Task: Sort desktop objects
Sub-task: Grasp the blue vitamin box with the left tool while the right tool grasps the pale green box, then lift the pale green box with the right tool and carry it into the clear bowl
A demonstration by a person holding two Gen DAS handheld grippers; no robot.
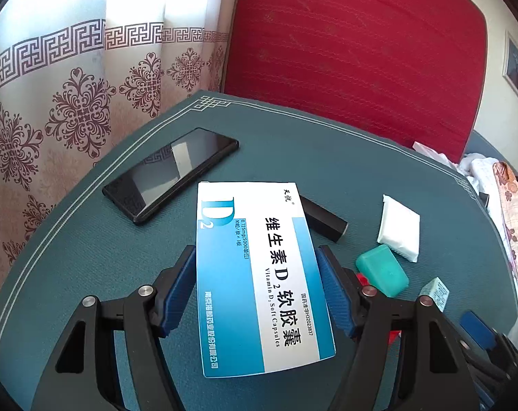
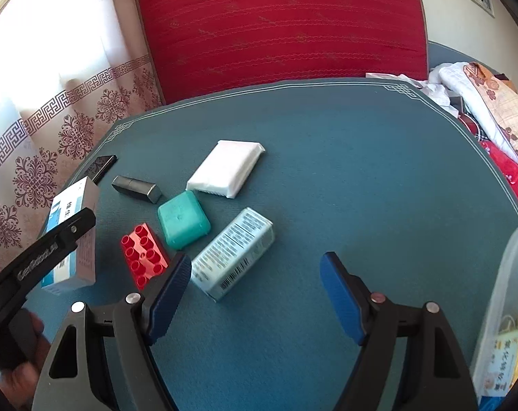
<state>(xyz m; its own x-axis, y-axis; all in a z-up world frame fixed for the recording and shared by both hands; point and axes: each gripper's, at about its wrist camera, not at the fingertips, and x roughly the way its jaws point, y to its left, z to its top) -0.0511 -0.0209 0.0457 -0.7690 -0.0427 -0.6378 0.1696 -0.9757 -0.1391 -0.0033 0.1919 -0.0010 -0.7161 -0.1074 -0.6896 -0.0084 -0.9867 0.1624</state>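
My left gripper (image 1: 255, 274) is shut on a blue and white vitamin D2 box (image 1: 255, 267) and holds it above the green mat; the box also shows in the right wrist view (image 2: 72, 236). My right gripper (image 2: 255, 274) is open and empty above the mat. Just ahead of its left finger lie a pale blue medicine box (image 2: 233, 251), a red toy brick (image 2: 142, 257) and a teal case (image 2: 183, 221). Farther off lie a white tissue pack (image 2: 226, 167) and a dark grey tube (image 2: 137, 188). A black phone (image 1: 171, 173) lies at the far left.
The green mat (image 2: 361, 188) covers the table. A clear plastic container (image 2: 505, 308) with packets inside stands at the right edge. A red chair back (image 2: 276, 27) stands behind the table, a curtain (image 1: 53, 102) at the left, and bedding (image 2: 481, 102) at the right.
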